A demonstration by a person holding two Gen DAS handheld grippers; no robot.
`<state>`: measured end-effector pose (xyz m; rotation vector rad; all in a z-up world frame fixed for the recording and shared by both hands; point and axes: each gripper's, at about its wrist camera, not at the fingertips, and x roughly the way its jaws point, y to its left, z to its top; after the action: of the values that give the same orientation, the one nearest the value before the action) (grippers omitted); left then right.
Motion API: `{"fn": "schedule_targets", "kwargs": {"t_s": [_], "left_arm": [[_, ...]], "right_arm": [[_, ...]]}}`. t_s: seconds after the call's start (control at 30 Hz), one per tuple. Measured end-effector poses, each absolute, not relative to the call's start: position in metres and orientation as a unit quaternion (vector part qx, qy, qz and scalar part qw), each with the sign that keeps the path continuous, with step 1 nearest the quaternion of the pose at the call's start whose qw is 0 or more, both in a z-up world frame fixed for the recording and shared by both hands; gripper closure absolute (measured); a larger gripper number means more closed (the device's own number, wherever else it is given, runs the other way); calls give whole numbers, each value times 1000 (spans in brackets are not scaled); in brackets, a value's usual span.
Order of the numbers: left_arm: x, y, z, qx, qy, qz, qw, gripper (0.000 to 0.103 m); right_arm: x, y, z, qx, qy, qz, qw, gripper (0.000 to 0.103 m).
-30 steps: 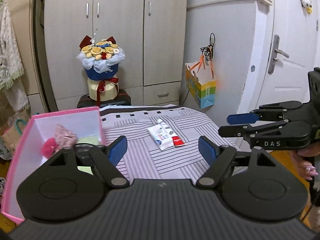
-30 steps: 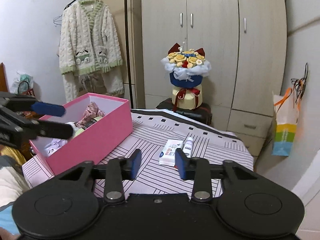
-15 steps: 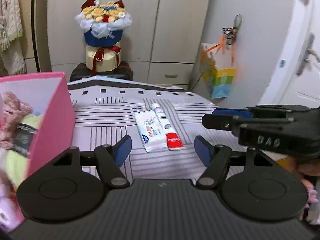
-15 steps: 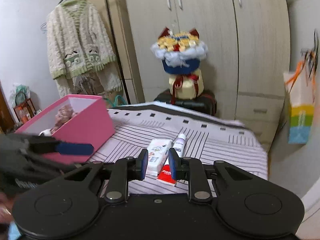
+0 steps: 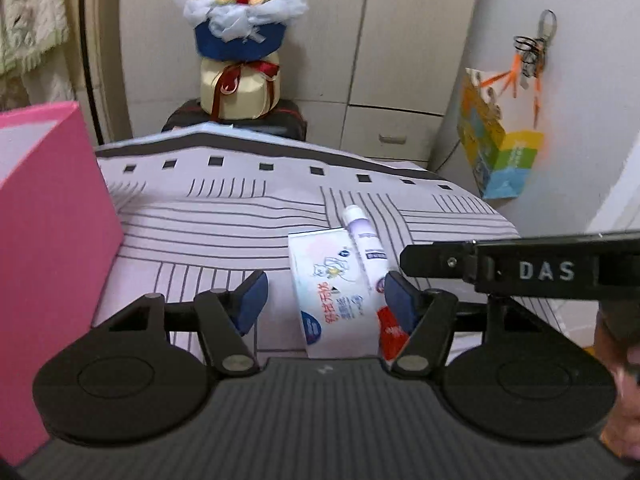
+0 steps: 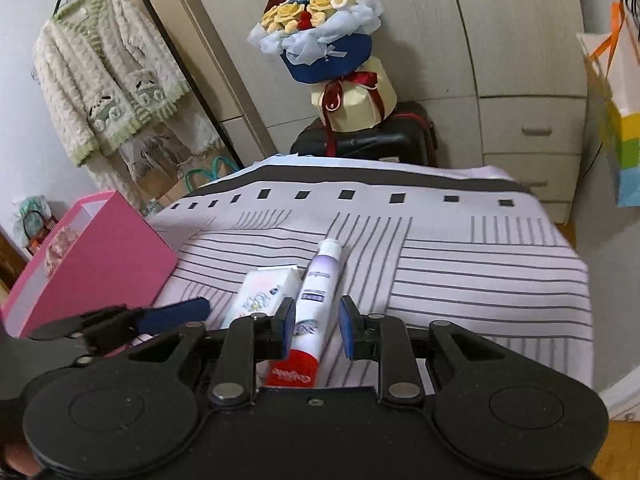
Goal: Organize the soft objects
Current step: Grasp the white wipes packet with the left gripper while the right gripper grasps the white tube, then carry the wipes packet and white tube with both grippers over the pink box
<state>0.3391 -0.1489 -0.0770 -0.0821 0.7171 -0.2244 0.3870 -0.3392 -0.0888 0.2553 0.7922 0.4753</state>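
On the striped bed sheet (image 5: 224,216) lie a white tissue pack (image 5: 336,296) and, touching its right side, a purple-and-white tube with a red end (image 5: 366,240). My left gripper (image 5: 323,292) hovers over the pack with its jaws closing; the pack shows between them, but the pads stay clear of it. In the right wrist view my right gripper (image 6: 316,320) is over the tube (image 6: 324,276), its jaws a narrow gap apart and not pressing it. An open pink box (image 6: 100,248) on the left holds soft items (image 6: 56,246).
A flower bouquet (image 6: 320,36) stands on a black suitcase (image 6: 372,140) behind the bed, before the wardrobe (image 6: 500,40). A fluffy cardigan (image 6: 108,76) hangs on the left. A colourful paper bag (image 5: 500,152) hangs on the right wall. The bed drops off at the right.
Both grippers have come forward and down towards the pack and tube. The left jaws have narrowed; the right jaws narrowed early and then held. The pink box has slid to the left edge.
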Motion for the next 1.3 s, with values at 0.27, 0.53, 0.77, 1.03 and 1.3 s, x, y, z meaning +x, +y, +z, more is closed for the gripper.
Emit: {"fn": "schedule_targets", "kwargs": {"t_s": [0.27,0.53,0.77,1.03,1.3], "left_arm": [[344,-150,-89,-30,358,-99,928,39],[344,-141,-96,7,370,-79,926,63],[352,-137,-96,-32,368,-49,928,61],[349,-123,-99,-58,347,-16,936,60],[356,-127,-104,-48,336,9,941,53]], "right_arm": [[407,-332,-104,140,401,229,876,75],[412,-329,-112,131,411,233,872,66],[421,-325,-112,107,416,254,867,61],[422,-332,-117,103,407,287,861,61],[393,-300,-117,-17,354,247,902,63]]}}
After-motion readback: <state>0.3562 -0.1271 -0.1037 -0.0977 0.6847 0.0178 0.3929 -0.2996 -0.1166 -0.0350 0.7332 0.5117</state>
